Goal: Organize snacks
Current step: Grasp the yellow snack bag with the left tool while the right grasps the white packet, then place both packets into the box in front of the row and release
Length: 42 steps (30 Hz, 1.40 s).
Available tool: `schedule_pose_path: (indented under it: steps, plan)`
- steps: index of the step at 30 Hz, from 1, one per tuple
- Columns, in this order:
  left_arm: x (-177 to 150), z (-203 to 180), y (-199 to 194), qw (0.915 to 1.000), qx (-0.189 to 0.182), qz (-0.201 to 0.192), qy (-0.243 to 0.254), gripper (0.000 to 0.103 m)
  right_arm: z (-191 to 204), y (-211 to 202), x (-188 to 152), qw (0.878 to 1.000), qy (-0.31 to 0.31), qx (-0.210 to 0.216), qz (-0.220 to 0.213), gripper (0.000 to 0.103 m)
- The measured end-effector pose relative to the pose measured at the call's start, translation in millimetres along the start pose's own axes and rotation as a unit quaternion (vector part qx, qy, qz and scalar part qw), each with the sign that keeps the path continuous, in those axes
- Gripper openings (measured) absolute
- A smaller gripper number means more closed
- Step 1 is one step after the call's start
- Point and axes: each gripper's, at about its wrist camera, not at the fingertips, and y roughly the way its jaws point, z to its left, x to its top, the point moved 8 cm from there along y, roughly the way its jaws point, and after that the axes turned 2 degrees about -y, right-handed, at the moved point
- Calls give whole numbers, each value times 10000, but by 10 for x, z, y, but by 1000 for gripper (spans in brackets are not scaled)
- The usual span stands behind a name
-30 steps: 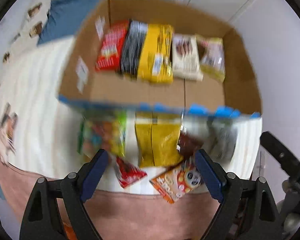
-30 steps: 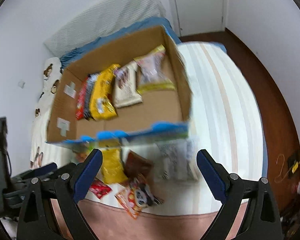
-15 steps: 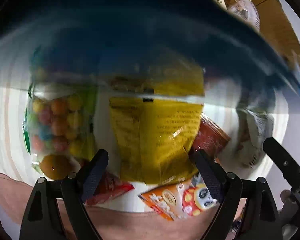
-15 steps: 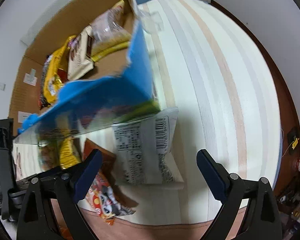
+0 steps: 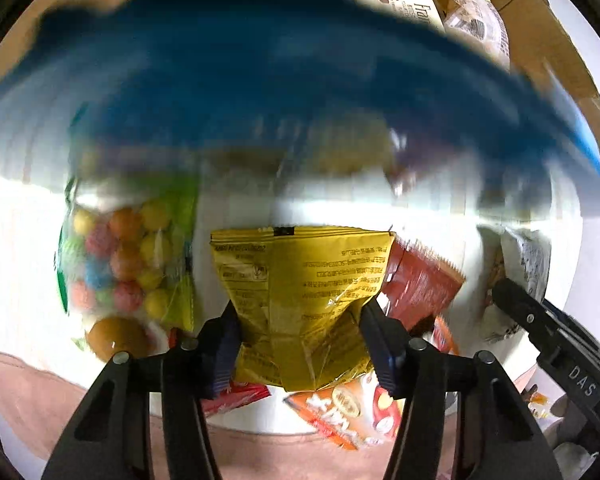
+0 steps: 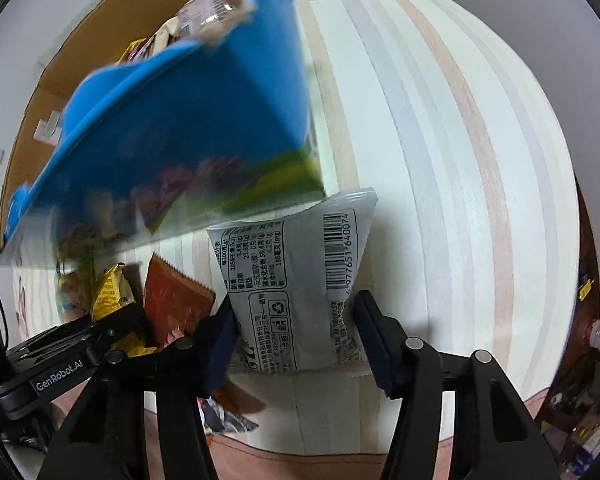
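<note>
From the left wrist, the left gripper [image 5: 300, 340] pinches a crinkled yellow foil packet [image 5: 304, 292] lying on the striped cloth below the blurred blue box wall [image 5: 280, 80]. From the right wrist, the right gripper [image 6: 296, 340] squeezes a glossy grey pouch [image 6: 296, 292], barcode upward, just right of the box.

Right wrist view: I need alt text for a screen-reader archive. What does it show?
The right tongs pinch a grey snack packet lying on a striped bedsheet. A blurred blue-sided cardboard box of snacks sits behind, with the left tongs holding a yellow packet.
</note>
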Motion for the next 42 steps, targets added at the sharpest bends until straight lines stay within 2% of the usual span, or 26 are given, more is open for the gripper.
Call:
schedule_pose_path:
  steps: [5, 15, 18, 25, 29, 30, 31, 32, 36, 42]
  plan:
    - [-423, 85, -35, 9999, 82, 110, 68, 53, 18, -45, -248, 9999, -125, 20, 112, 58]
    - [-1456, 287, 83, 9982, 233, 515, 203, 53, -158, -31, -1179, 9984, -207, 98, 522, 58]
    - [-1650, 316, 180, 9971, 287, 653, 254, 54, -195, 2, -1392, 9981, -192, 77, 572, 58]
    - [-1667, 343, 367, 9965, 313, 752, 191, 57, -268, 60, -1453, 9989, 72, 83, 466, 66]
    - [-1552, 450, 408, 9970, 311, 700, 141, 55, -259, 61, -1445, 9993, 75, 24, 368, 65]
    - [-1567, 467, 382, 9971, 322, 670, 162, 54, -174, 101, -1444, 9994, 59, -32, 342, 59]
    - [-1593, 493, 330, 9973, 323, 625, 198, 53, -180, 78, -1446, 9995, 40, -60, 310, 52]
    - [-1705, 563, 198, 9974, 308, 604, 225, 52, -108, 75, -1448, 9996, 24, -48, 268, 51]
    - [-1751, 487, -95, 9989, 175, 316, 315, 51, 58, -111, -1405, 9999, 40, 137, 70, 49]
    - [-1454, 308, -903, 9980, -265, -408, 391, 51, 285, -708, -1106, 9967, 35, 718, -383, 49]
